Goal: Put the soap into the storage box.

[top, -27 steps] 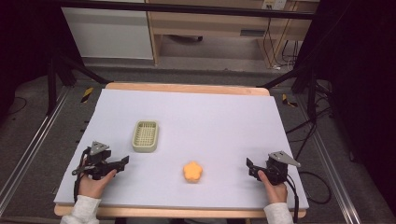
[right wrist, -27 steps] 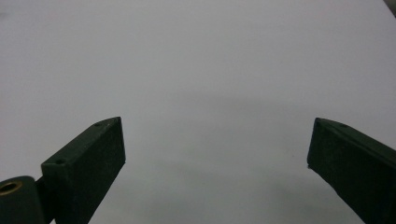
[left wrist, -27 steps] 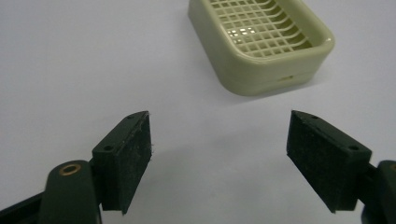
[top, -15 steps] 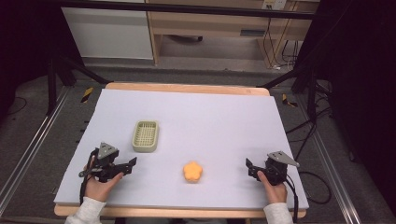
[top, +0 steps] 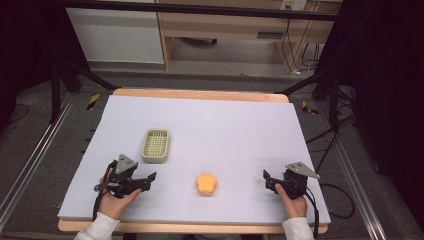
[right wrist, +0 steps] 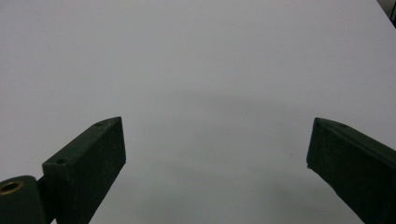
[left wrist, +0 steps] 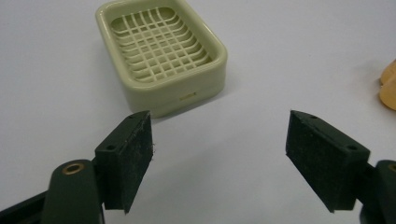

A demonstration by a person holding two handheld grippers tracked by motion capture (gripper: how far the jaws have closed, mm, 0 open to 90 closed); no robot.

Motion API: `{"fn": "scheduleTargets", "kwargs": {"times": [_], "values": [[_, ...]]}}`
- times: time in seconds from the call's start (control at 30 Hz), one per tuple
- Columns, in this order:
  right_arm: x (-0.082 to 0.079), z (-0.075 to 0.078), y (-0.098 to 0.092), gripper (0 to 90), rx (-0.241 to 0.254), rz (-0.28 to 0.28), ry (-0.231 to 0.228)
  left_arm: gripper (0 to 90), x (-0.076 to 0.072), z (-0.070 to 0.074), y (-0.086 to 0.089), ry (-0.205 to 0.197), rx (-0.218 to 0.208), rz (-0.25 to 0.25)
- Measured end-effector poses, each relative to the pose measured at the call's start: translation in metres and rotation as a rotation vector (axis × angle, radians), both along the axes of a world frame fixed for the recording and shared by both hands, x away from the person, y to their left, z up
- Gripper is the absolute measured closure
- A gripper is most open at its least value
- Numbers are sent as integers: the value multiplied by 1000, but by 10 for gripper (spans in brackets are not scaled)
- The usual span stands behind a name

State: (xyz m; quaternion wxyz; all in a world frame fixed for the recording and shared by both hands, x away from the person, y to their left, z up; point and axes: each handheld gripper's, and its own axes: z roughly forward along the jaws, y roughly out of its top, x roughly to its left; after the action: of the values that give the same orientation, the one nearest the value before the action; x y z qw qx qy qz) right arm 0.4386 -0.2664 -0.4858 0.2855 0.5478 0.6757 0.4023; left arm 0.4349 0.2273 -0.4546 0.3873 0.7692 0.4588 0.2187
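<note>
Nearest us, both hands are resting low at the front edge of the surface.

- We are seeing the left gripper with its fingers spread wide and holding nothing. It is sitting just in front of the soap dish and pointing toward the orange soap, which is lying flat near the front, between the 2 grippers and apart from both.
- In the left gripper view, the dish is lying just beyond the left finger, and a sliver of the soap is showing at the right edge.
- The right gripper is idling well to the right, fingers also spread, facing bare surface.
- Farther back, the dish is standing upright and empty.

Risks, as we are judging them:

1. The soap is lying off the gripper's centre line. Closing without recentring could clip only 1 lobe and skid it away.
2. Its lobed outline and likely slick skin are inviting a twist or squirt under pressure.
3. The dish is light and close by. A swinging finger could nudge it, and a high release could bounce the soap off the grid.
</note>
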Motion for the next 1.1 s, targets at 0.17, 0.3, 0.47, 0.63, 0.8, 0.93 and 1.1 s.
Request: {"fn": "scheduleTargets", "kwargs": {"times": [0.17,0.3,0.47,0.63,0.8,0.93,1.1], "values": [[0,0,-1,50,1,0,-6,228,0,1,-10,-4,10,-24],[0,0,-1,51,6,3,1,232,-1,1,-19,-2,20,-53],[1,0,0,51,-1,3,2,233,-2,1,-26,-14,25,-75],[1,0,0,51,0,4,7,235,-5,3,-30,-15,30,-96],[1,0,1,50,-5,13,9,234,-6,5,-33,-19,33,-113],[1,0,1,50,-1,13,11,235,-6,8,-36,-24,36,-127],[1,0,1,50,-3,13,12,235,-6,10,-44,-15,19,-146]]}}
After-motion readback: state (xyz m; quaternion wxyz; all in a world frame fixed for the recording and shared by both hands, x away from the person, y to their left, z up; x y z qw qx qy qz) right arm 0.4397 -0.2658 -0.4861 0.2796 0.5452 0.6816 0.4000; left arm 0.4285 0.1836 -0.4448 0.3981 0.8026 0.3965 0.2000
